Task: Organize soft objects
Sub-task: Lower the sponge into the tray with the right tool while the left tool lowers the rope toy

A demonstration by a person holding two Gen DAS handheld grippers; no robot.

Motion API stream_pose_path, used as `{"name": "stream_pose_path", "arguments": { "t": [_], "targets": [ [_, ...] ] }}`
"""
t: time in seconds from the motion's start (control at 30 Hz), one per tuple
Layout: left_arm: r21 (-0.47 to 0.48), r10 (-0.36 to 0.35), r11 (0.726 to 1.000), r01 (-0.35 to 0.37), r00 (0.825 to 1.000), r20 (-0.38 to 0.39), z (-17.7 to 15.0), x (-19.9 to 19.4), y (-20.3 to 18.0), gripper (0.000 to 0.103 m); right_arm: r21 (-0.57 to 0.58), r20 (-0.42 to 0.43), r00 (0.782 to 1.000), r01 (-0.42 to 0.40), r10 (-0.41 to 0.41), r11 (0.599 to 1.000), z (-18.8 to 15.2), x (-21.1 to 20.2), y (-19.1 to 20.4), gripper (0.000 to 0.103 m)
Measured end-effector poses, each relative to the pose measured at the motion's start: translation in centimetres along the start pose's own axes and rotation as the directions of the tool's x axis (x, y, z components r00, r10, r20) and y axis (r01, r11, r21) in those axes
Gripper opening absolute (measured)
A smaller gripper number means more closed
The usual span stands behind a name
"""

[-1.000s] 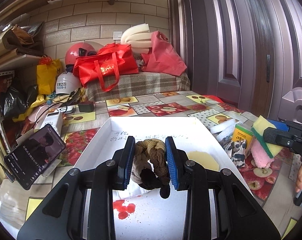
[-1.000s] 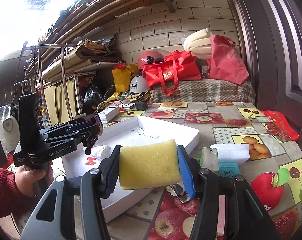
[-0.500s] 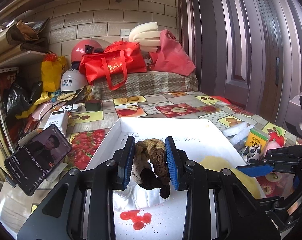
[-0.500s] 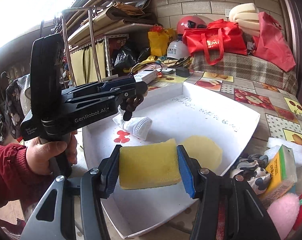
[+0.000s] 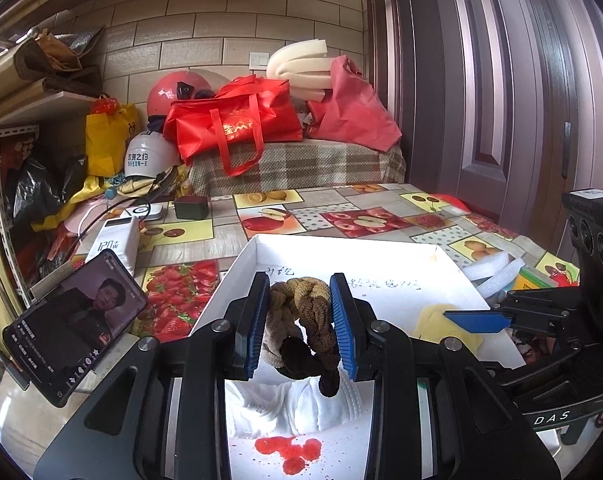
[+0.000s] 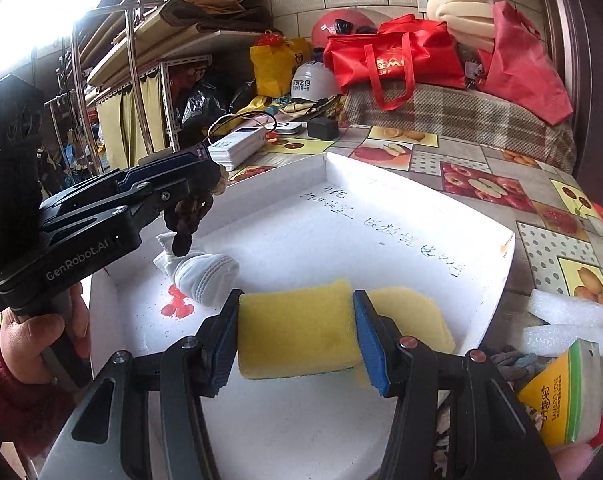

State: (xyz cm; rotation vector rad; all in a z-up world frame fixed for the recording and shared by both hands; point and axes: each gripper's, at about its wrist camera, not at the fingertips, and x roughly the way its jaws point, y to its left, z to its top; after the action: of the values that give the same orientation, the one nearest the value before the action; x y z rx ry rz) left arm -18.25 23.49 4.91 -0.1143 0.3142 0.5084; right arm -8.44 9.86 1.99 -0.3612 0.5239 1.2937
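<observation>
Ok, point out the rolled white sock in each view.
Left wrist: white sock low centre, in the white tray, under the brown braided tie.
Right wrist: white sock centre-left, beside the red stain.
Shared landmark: the red stain on the tray floor.

Table (image 5: 321,210), covered in a fruit-print cloth, is carrying everything. White tray (image 6: 497,264) is sitting on it directly ahead of both tongs. Beyond the tray, left of the left tongs: white power bank (image 5: 115,242), black adapter (image 5: 191,207), and a phone (image 5: 71,324) standing tilted, screen lit. Right of the right tongs, just beside the tray's edge: two white foam strips (image 6: 567,322), a green-yellow packet (image 6: 561,396) and a patterned cloth (image 6: 509,362) are lying on the tabletop.
</observation>
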Motion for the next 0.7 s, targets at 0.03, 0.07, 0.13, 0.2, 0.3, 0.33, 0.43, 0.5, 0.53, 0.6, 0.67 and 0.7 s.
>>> {"name": "stream_pose_path", "arguments": {
  "t": [0.03, 0.07, 0.13, 0.2, 0.3, 0.33, 0.43, 0.5, 0.53, 0.6, 0.67, 0.7],
  "targets": [
    [0.004, 0.007, 1.000, -0.007, 1.000, 0.001, 0.1, 0.2, 0.1, 0.030, 0.001, 0.003, 1.000, 0.007, -0.007, 1.000, 0.2, 0.2, 0.0, 0.053],
    [0.009, 0.014, 1.000, -0.014, 1.000, 0.001, 0.2, 0.5, 0.2, 0.030, 0.003, 0.008, 1.000, 0.014, -0.014, 1.000, 0.3, 0.3, 0.0, 0.054],
    [0.014, 0.027, 1.000, -0.027, 1.000, -0.003, 0.4, 1.1, 0.3, 0.031, 0.006, 0.021, 0.999, 0.030, -0.030, 1.000, 0.7, 0.6, -0.1, 0.054],
    [0.014, 0.038, 0.999, -0.038, 0.999, -0.004, 0.5, 1.6, 0.5, 0.032, 0.007, 0.030, 0.999, 0.038, -0.039, 0.999, 0.8, 0.6, 0.0, 0.054],
    [0.023, 0.054, 0.998, -0.055, 0.998, 0.011, 0.5, 1.4, 0.4, 0.047, -0.003, 0.042, 0.998, 0.050, -0.050, 0.999, 0.9, 0.5, 0.3, 0.054],
    [0.032, 0.057, 0.998, -0.058, 0.998, 0.023, 0.5, 1.2, 0.3, 0.053, -0.006, 0.046, 0.998, 0.053, -0.052, 0.999, 0.9, 0.4, 0.4, 0.055],
    [0.063, 0.078, 0.995, -0.081, 0.995, 0.054, 0.4, 0.7, -0.3, 0.088, -0.001, 0.054, 0.996, 0.067, -0.067, 0.998, 0.9, 0.3, 0.2, 0.060],
    [0.076, 0.089, 0.993, -0.094, 0.994, 0.062, 0.5, 0.6, -0.5, 0.098, 0.008, 0.058, 0.995, 0.082, -0.083, 0.997, 1.0, 0.3, 0.1, 0.085],
    [0.077, 0.096, 0.992, -0.101, 0.993, 0.063, 0.4, 0.6, -0.5, 0.101, 0.013, 0.063, 0.994, 0.093, -0.094, 0.996, 1.0, 0.2, 0.0, 0.087],
    [0.067, 0.097, 0.993, -0.101, 0.993, 0.063, 0.5, 0.6, -0.2, 0.103, 0.017, 0.077, 0.991, 0.106, -0.107, 0.994, 1.0, 0.0, -0.1, 0.087],
    [0.045, 0.101, 0.994, -0.104, 0.993, 0.058, 0.5, 0.7, 0.2, 0.103, 0.015, 0.082, 0.990, 0.116, -0.116, 0.993, 1.0, 0.0, 0.0, 0.089],
    [0.032, 0.105, 0.994, -0.107, 0.993, 0.058, 0.5, 0.7, 0.4, 0.103, 0.013, 0.081, 0.990, 0.119, -0.119, 0.993, 1.1, 0.0, 0.0, 0.097]
  ]
}}
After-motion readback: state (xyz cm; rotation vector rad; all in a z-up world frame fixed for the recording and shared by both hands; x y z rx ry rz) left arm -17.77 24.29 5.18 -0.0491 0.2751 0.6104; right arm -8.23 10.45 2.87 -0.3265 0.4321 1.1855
